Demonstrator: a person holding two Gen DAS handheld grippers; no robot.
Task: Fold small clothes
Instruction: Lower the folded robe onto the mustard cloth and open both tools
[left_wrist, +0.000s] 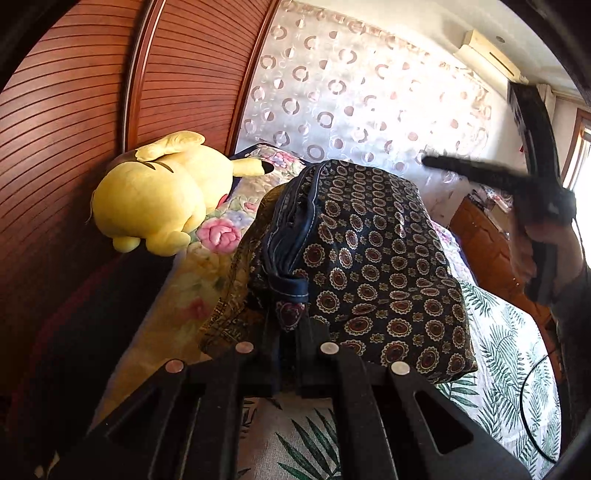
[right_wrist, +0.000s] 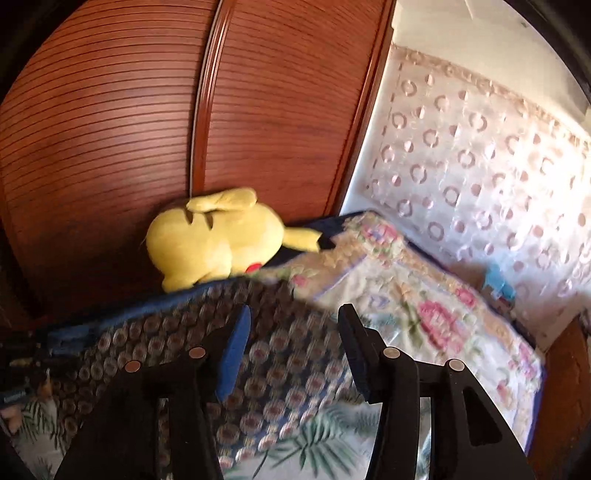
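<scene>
Left gripper (left_wrist: 286, 332) is pinching the dark medallion-print fabric garment (left_wrist: 369, 258) on the bed; right gripper (right_wrist: 293, 349) is standing apart from it.

The left jaws are clamping narrowly on the garment's navy-trimmed waistband edge, the cloth bunching into a mound over the white palm-leaf bedsheet (left_wrist: 509, 332). The right jaws are gaping about halfway with nothing pressed between them, the garment (right_wrist: 288, 354) lying below. A yellow plush toy (left_wrist: 159, 199) is lying beside the ribbed brown wooden wardrobe (left_wrist: 66, 110), on a floral quilt (right_wrist: 424, 295).

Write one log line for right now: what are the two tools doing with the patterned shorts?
left tool: shut on patterned shorts | right tool: open, above shorts, not gripping | shorts: on bed | stage: fold unfinished
</scene>
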